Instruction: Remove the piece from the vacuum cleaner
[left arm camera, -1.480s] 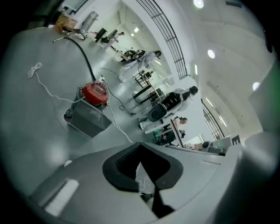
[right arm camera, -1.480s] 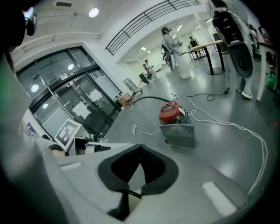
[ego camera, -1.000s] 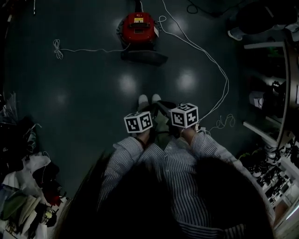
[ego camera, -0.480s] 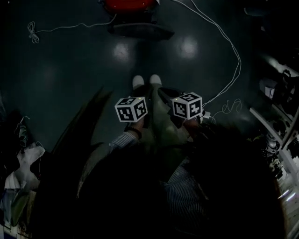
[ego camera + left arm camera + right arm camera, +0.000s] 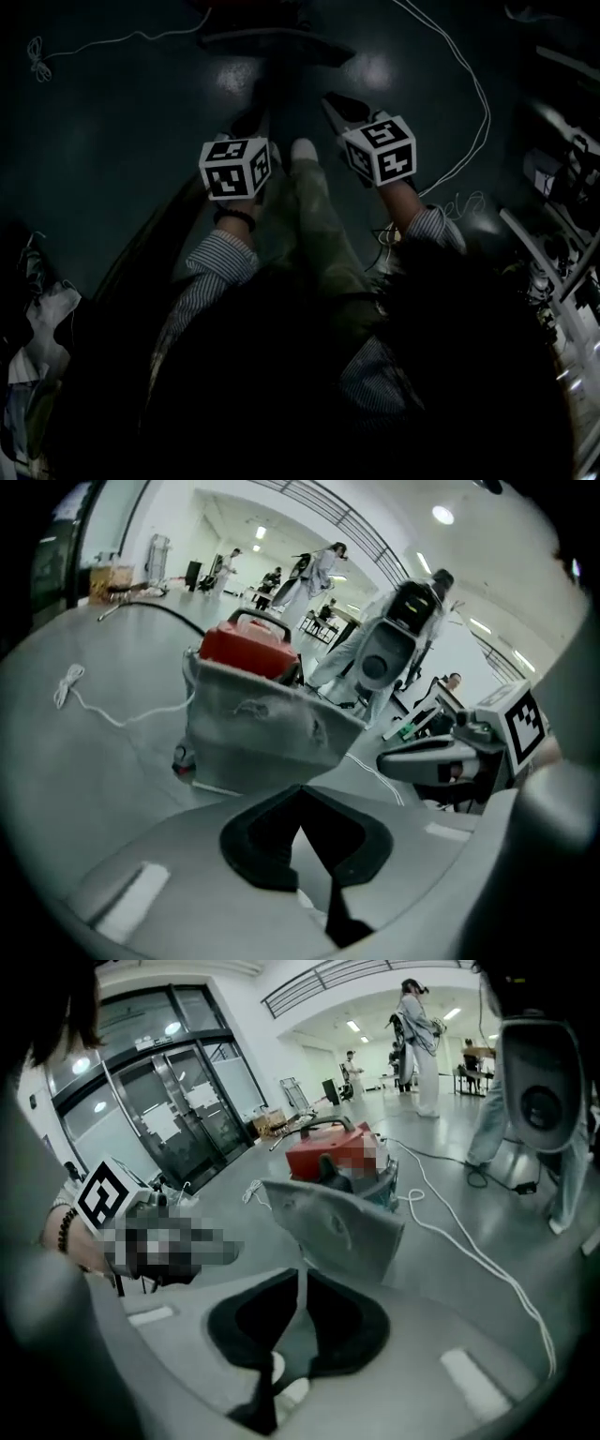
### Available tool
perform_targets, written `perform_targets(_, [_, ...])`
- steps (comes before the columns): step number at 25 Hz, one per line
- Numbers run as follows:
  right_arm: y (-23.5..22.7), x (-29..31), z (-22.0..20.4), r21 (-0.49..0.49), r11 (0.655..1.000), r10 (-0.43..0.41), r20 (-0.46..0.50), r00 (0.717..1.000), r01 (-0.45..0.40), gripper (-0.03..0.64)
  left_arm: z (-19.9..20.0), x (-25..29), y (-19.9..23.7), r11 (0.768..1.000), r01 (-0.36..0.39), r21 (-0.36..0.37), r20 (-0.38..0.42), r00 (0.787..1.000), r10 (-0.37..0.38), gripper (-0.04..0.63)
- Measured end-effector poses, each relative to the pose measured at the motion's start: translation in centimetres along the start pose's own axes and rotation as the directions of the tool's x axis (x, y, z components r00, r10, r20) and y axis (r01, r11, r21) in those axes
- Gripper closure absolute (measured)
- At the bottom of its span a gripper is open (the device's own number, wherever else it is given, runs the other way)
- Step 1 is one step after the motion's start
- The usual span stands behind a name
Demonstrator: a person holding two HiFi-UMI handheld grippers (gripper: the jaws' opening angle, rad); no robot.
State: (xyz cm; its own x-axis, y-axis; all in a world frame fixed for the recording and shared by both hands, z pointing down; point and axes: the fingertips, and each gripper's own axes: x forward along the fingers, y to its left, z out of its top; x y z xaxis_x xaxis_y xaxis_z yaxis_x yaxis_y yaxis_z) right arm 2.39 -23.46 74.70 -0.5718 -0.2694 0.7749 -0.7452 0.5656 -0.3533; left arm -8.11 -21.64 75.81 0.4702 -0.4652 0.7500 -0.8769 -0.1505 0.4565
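Hovering near vacuum cleaner (image 5: 246,647), open surface (image 5: 84,771) before it; left gripper (image 5: 302,794), right gripper (image 5: 305,1277) held forward, side by side, fingers pressed together, empty.

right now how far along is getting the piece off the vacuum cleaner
Done: nothing; the grey piece sits at the front of the red vacuum cleaner. In hand: nothing; the left hand-held gripper and right hand-held gripper point at it, jaws together, empty, short of it. Left: reach it, grip the piece, pull it off.
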Motion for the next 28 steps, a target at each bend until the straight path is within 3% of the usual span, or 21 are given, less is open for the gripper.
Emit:
perform_targets(3, [-1.9,0.5,3.3,-0.067,0.998,-0.021,0.024,1.000,0.022,0.593,3.6,1.0,0.7,0.992,-0.022,0.124,0.030,0.999,0.018,0.594])
perform_targets(7, [-3.1,1.2,6.7,-0.163,0.986,-0.041,0.024,0.999,0.044,0.574,6.9,1.9,0.6,0.957,-0.043,0.286,0.019,0.999,0.039,0.592])
perform_targets(8, [-3.2,1.5,7.5,-0.194,0.980,-0.042,0.020,0.999,0.045,0.560,7.6,2.1,0.6,0.945,-0.047,0.324,0.013,0.999,0.045,0.592])
perform_targets(11, [-3.4,2.5,9.5,-0.264,0.964,-0.046,0.001,0.999,0.044,0.522,9.5,2.7,0.6,0.905,-0.052,0.421,-0.007,0.998,0.061,0.500])
perform_targets(15, [-4.0,3.9,10.4,-0.320,0.946,-0.060,-0.048,0.997,0.041,0.515,11.1,3.7,1.3,0.826,-0.077,0.559,-0.007,0.995,0.097,0.452])
perform_targets(20, [-4.7,5.6,9.6,-0.311,0.950,-0.069,-0.115,0.991,0.030,0.515,12.4,3.8,3.3,0.746,-0.177,0.642,0.023,0.977,0.211,0.386])
perform_targets(22, [-4.9,6.2,9.1,-0.303,0.953,-0.072,-0.140,0.988,0.026,0.515,12.3,4.3,4.1,0.719,-0.179,0.672,0.001,0.970,0.242,0.365])
perform_targets(28, [-5.0,6.8,8.5,-0.313,0.950,-0.076,-0.185,0.980,0.015,0.520,12.2,5.7,5.0,0.680,-0.140,0.720,-0.071,0.960,0.272,0.367])
